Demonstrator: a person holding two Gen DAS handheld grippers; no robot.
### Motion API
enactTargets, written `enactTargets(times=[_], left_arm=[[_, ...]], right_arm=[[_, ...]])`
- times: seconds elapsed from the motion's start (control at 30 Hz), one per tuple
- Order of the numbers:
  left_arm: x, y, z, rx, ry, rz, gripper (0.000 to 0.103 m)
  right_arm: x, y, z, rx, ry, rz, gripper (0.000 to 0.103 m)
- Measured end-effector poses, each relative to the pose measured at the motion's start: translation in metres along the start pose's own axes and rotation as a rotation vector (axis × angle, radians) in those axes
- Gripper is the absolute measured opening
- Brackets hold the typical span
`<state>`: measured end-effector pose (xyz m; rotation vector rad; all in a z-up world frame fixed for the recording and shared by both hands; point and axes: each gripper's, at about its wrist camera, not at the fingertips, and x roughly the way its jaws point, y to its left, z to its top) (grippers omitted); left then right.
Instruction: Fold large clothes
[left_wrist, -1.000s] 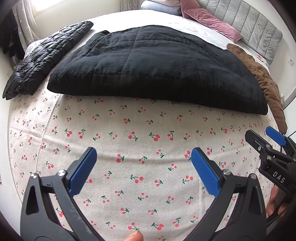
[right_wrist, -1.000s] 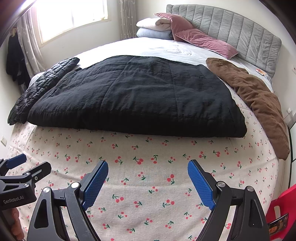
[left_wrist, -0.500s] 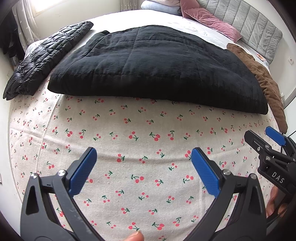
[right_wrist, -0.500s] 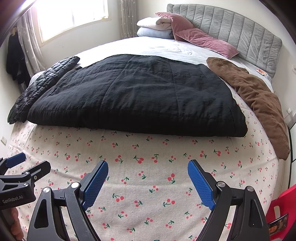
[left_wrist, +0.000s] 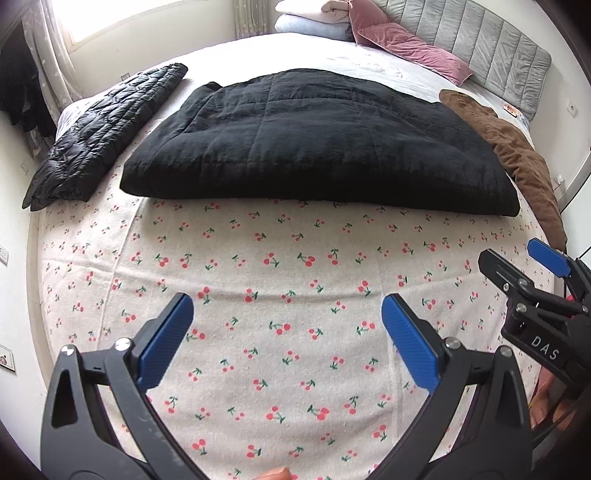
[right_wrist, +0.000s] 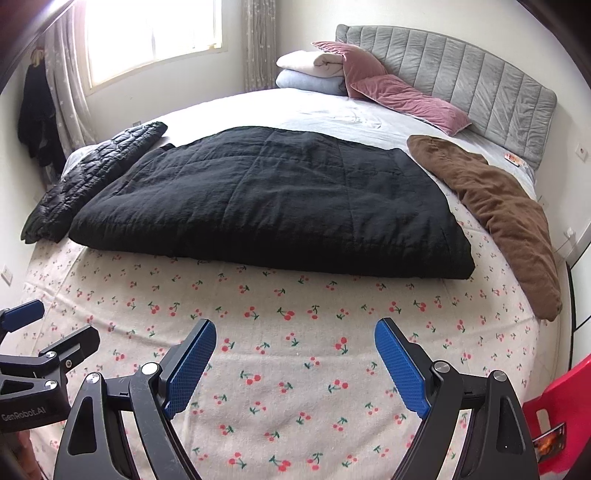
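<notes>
The bed (right_wrist: 332, 114) fills both views, its near half under a cherry-print sheet (right_wrist: 295, 350). The black quilted garment (right_wrist: 273, 199) lies folded flat across the middle of the bed, at twelve o'clock from both tools and well apart from them, its near edge running straight across the sheet. A brown garment (right_wrist: 506, 218) stretches along the bed's edge at two o'clock, just beside the black one. A black puffer jacket (right_wrist: 92, 177) lies at ten o'clock, possibly touching the folded garment's far corner. The left tool (left_wrist: 286, 332) hangs over bare sheet, jaws spread wide, gripping nothing. The right tool (right_wrist: 295, 354) does likewise, wide open and empty, at three o'clock from the left one.
</notes>
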<state>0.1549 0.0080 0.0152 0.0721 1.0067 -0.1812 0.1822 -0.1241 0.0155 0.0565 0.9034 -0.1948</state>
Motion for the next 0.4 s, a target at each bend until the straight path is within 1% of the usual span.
enactTargets(times=[0.07, 0.2, 0.33, 0.4], left_arm=[[-0.010, 0.006, -0.011, -0.012, 0.005, 0.003, 0.101], [-0.030, 0.014, -0.035, -0.041, 0.002, 0.016, 0.101], [-0.042, 0.017, -0.060, -0.072, 0.016, 0.016, 0.101], [-0.047, 0.019, -0.074, -0.093, 0.028, 0.024, 0.101]], right_arm=[[-0.011, 0.003, -0.009, -0.007, 0.009, 0.006, 0.089], [-0.036, 0.010, -0.028, -0.025, -0.002, 0.016, 0.089], [-0.057, 0.014, -0.048, -0.018, -0.004, 0.033, 0.089], [-0.066, 0.016, -0.062, -0.008, 0.001, 0.026, 0.089]])
